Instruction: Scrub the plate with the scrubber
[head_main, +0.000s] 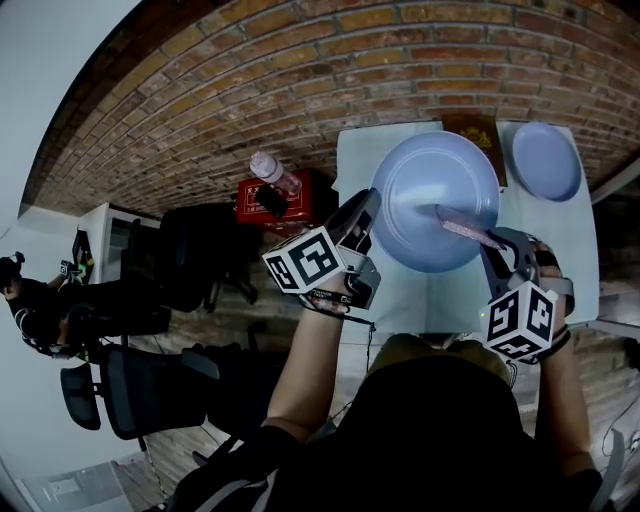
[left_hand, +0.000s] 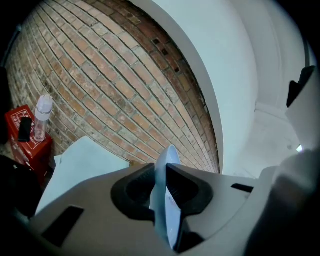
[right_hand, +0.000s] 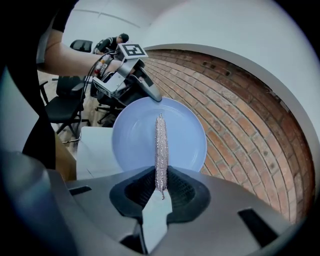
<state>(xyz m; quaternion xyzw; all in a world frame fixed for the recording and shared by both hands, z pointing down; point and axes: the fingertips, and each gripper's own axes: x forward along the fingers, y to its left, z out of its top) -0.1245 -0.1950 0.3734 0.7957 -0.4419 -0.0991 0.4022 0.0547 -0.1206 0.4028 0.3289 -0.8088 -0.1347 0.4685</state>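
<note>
Head view: the pale blue plate (head_main: 420, 180) is held tilted over the light table (head_main: 420, 300), its rim clamped in the left gripper (head_main: 366, 208). The right gripper (head_main: 497, 245) pinches a thin silvery scrubber (head_main: 460, 226), whose tip is at the plate's centre. A second plate (head_main: 546, 160) rests on the table. Left gripper view: jaws narrow, pressed on the rim, with a brick wall (left_hand: 115, 90) behind. Right gripper view: jaws clamped on the scrubber, with office chairs (right_hand: 65, 100) beyond.
</note>
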